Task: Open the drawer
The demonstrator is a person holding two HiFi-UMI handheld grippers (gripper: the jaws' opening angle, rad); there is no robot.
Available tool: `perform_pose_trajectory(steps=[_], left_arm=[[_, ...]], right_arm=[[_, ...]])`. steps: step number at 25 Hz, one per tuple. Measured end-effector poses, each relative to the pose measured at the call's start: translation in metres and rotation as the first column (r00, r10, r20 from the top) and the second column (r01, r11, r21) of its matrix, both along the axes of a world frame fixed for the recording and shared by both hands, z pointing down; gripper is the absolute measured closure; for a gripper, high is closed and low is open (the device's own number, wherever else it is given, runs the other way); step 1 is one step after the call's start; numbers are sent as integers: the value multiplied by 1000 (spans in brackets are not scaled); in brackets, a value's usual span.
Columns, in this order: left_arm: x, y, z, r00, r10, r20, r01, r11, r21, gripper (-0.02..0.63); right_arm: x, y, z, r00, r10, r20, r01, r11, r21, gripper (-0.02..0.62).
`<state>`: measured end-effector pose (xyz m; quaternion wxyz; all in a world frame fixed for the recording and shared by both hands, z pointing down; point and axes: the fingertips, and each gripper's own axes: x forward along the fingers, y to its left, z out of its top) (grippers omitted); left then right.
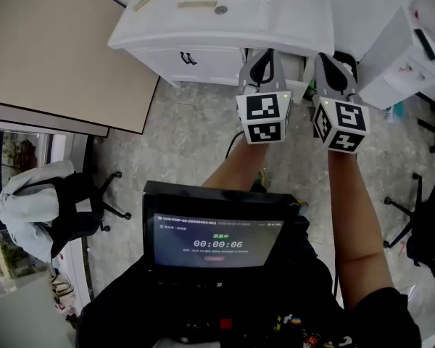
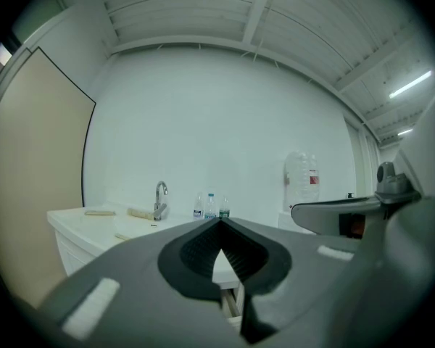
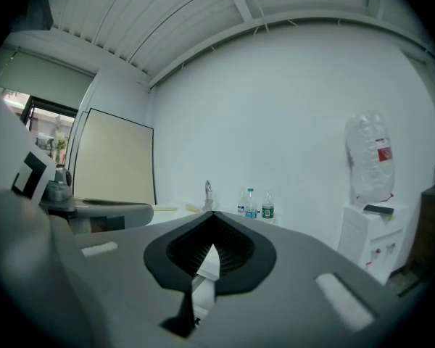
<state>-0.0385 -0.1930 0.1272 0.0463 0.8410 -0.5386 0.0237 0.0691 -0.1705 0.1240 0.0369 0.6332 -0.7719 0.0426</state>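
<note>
Drawer (image 1: 206, 55) appears shut in the white bench (image 1: 268, 20) front, far and left of both tools, its dark handle (image 1: 188, 58) untouched. Left gripper (image 2: 221, 222) and right gripper (image 3: 212, 214) hover short of it, fingers (image 3: 326, 281) pressed together and empty; judged an approach posture, no grasp yet made.

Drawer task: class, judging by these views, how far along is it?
Done: nothing visible; the drawer looks flush in the white cabinet. In hand: left gripper and right gripper point toward the counter, jaws together, empty. Left: reach the dark handle, grip, pull.
</note>
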Motion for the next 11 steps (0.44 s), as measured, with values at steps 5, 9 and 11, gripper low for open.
perform_pose_trajectory(steps=[5, 9, 11], left_arm=[[1, 9, -4, 1000, 0, -3, 0, 1000, -5, 601], [3, 9, -4, 1000, 1, -10, -1, 1000, -18, 601], [2, 11, -2, 1000, 2, -9, -2, 1000, -29, 601]], right_arm=[[0, 8, -1, 1000, 2, 0, -2, 1000, -7, 574], [8, 5, 1, 1000, 11, 3, -11, 1000, -19, 574], [11, 4, 3, 1000, 15, 4, -15, 1000, -25, 574]])
